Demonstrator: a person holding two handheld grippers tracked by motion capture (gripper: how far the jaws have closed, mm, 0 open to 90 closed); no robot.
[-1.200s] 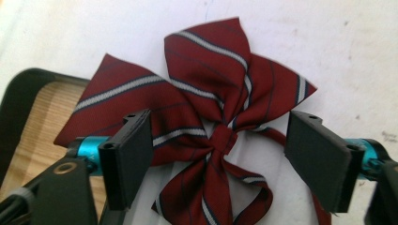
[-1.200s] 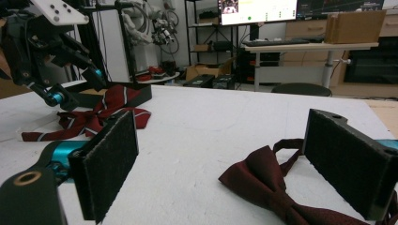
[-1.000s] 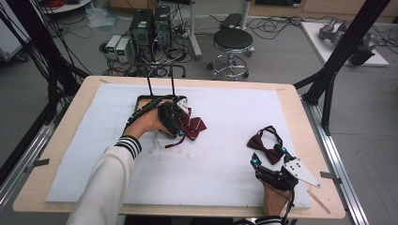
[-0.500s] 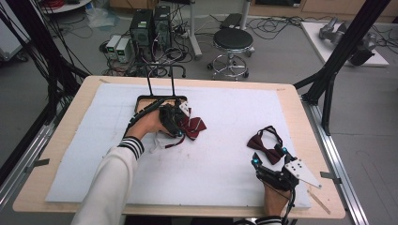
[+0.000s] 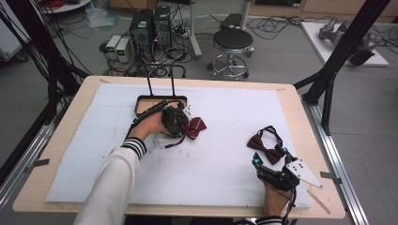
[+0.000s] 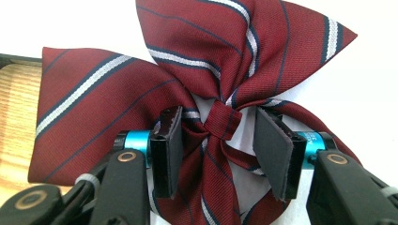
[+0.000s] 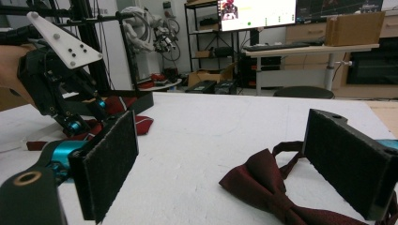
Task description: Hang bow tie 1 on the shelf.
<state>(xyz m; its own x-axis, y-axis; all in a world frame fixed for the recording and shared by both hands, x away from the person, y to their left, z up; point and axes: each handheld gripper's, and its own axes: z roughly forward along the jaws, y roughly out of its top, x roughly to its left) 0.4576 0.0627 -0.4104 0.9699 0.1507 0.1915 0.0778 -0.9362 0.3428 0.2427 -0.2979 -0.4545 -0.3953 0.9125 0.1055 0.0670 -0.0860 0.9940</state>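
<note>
Nearest, the right gripper is held low at the near right of the tabletop, its jaws set wide apart with nothing between them. Just beyond its tips a plain dark-red bow tie with a thin black strap lies flat on the white cover.

Farther in, near the middle left, the left gripper is brought down over a striped bow tie. Its jaws stand apart on either side of the centre knot, not yet closed on it. Behind this tie a dark tray with an upright wire handle rests on the tabletop.

Both ties are judged light, soft and limp, so the wings would fold and slip if pinched. The knot, thicker and firmer, is judged the best place to be gripped.
</note>
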